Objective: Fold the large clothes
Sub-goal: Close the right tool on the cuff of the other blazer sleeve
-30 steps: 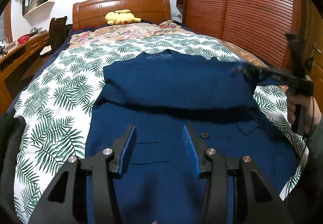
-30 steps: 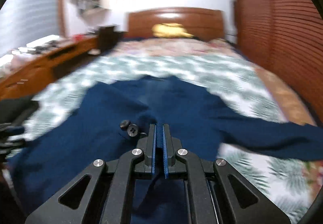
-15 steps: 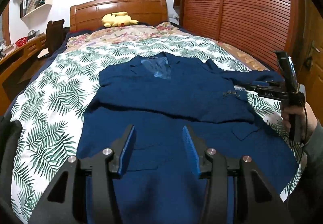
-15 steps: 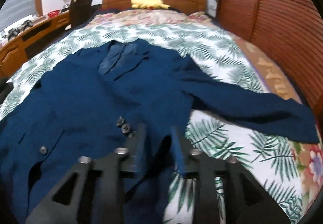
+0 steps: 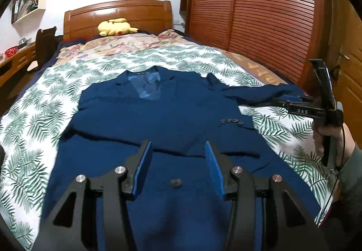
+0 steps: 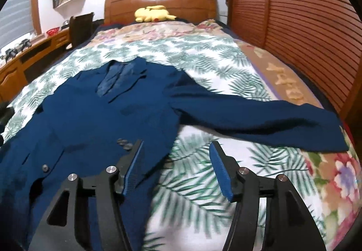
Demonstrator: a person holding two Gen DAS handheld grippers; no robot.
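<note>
So far only one sleeve [image 5: 217,129] is lying folded across the navy blazer [image 5: 163,115], which is resting flat on the bed [image 5: 34,115]. Its other sleeve [image 6: 260,119] is still sprawling outward. The right gripper [image 6: 176,167], jaws just opening, is holding nothing; the left gripper [image 5: 177,165] is hovering spread and empty.

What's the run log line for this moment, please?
left gripper: open, empty, over navy blazer | right gripper: jaws just opened, empty | one sleeve folded across, other sleeve spread on bedspread

"DAS" on right tongs [image 5: 302,110]
</note>
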